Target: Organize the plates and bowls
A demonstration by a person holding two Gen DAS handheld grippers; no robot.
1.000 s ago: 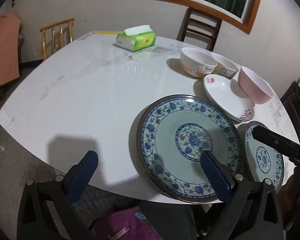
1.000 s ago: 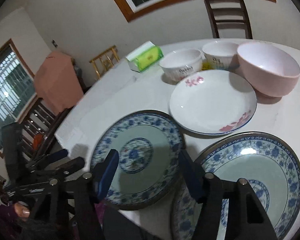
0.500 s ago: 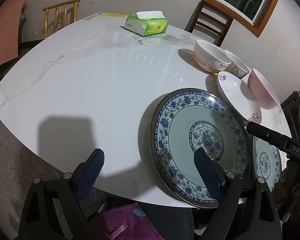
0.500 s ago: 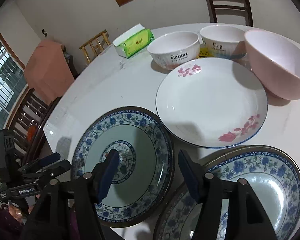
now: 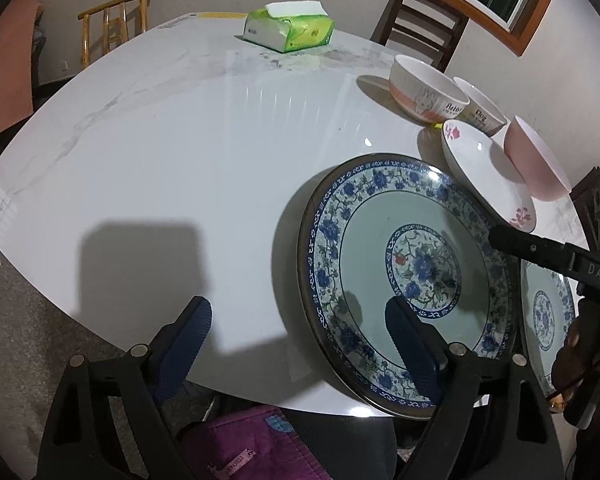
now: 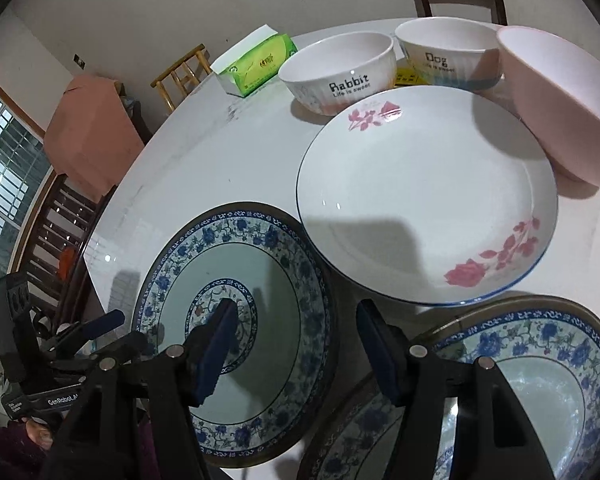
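A large blue-patterned plate (image 5: 408,276) (image 6: 236,320) lies at the table's near edge. A second blue-patterned plate (image 5: 548,312) (image 6: 532,392) lies to its right. Behind them is a white plate with pink flowers (image 5: 484,168) (image 6: 424,196). Further back stand a Rabbit bowl (image 5: 424,94) (image 6: 340,70), a Dog bowl (image 5: 480,110) (image 6: 448,50) and a pink bowl (image 5: 536,160) (image 6: 560,100). My left gripper (image 5: 300,332) is open and empty, its right finger over the large plate's near rim. My right gripper (image 6: 298,344) is open and empty above the large plate's right rim.
A green tissue pack (image 5: 288,30) (image 6: 256,64) lies at the far side of the white marble table (image 5: 180,140). Wooden chairs (image 5: 420,24) stand around the table. A purple cloth (image 5: 240,444) is below the near table edge.
Both grippers have moved forward over the table. The right gripper has closed in on the flowered plate and the bowls. Both stay open and the dishes have not moved.
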